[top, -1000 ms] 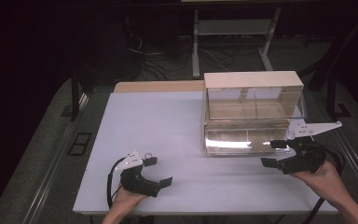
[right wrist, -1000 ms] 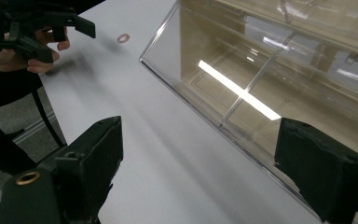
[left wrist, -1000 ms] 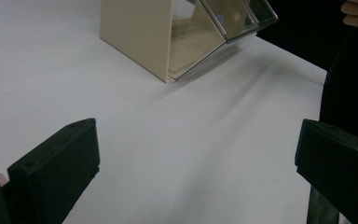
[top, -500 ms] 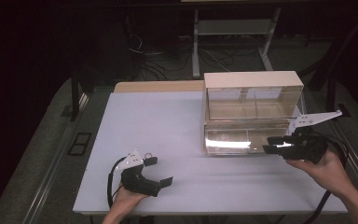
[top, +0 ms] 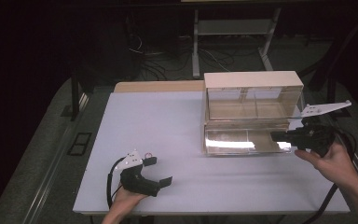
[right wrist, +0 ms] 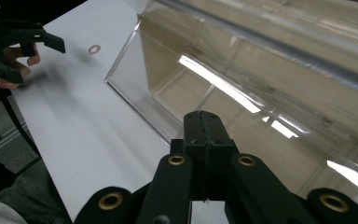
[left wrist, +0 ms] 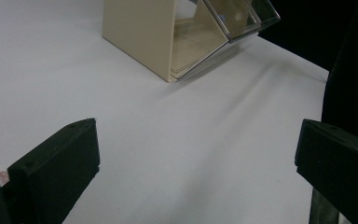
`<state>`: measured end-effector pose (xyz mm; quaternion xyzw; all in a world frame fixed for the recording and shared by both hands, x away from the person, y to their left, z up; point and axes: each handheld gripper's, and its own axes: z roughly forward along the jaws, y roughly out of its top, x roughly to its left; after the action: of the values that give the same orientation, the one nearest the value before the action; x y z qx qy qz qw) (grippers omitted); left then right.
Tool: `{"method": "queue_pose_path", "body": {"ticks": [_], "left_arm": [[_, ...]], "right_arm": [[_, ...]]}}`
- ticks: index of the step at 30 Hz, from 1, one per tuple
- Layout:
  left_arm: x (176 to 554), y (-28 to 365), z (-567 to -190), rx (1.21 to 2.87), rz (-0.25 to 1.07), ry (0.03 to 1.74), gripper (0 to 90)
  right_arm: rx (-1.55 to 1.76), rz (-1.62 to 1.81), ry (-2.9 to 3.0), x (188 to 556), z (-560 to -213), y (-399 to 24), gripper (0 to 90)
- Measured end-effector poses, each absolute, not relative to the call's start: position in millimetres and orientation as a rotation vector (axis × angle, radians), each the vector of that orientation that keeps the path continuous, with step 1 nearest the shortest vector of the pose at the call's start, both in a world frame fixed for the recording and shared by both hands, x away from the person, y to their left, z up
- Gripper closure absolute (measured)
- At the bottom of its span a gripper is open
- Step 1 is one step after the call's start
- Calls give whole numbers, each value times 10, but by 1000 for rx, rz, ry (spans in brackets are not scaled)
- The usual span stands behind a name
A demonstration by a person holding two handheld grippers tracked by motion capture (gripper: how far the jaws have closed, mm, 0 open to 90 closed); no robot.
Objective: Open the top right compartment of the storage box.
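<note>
Jaws of the right gripper point(top: 279, 136): pressed flat together with nothing between them, having just closed; in the right gripper view point(right wrist: 204, 122) the joined tips sit at the clear front wall of the lower drawer point(right wrist: 177, 88). Jaws of the left gripper point(top: 161, 171): spread wide, nothing between them, bare worktop showing across the gap in the left gripper view point(left wrist: 196, 154).

Item: cabinet point(top: 253, 80), cream-sided, two clear drawers stacked, standing at the far right corner of the worktop point(top: 168, 116). Lower drawer point(top: 244, 141) tilted out toward the near edge; its right end meets the tips of the right gripper. Both drawers look empty. The left gripper view shows the cabinet's cream side panel point(left wrist: 140, 32) and the tilted clear fronts.

Item: small pink ring point(top: 148, 155), lying flat on the worktop just beside the left gripper, toward the near left corner; also seen in the right gripper view point(right wrist: 94, 48).

Edges and room: left gripper and its hand point(top: 123, 203) rest at the near edge, left of middle. Right hand point(top: 331, 161) comes in over the right edge near the cabinet. Left half and middle of the worktop lie open; a narrow strip runs between the drawer front and the near edge. A brown strip point(top: 158, 86) lines the far edge.

Writing: no label or brand can be read.
</note>
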<state>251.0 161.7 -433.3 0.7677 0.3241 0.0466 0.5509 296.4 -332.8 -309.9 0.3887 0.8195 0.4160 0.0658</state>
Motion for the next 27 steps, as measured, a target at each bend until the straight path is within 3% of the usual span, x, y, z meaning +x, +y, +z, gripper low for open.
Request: {"method": "queue_pose_path", "body": {"ticks": [27], "left_arm": [[2513, 1619, -4337, 1809, 121, 778, 0]], "right_arm": [[1220, 1355, 2386, 3057, -2864, -3491, 895]]}}
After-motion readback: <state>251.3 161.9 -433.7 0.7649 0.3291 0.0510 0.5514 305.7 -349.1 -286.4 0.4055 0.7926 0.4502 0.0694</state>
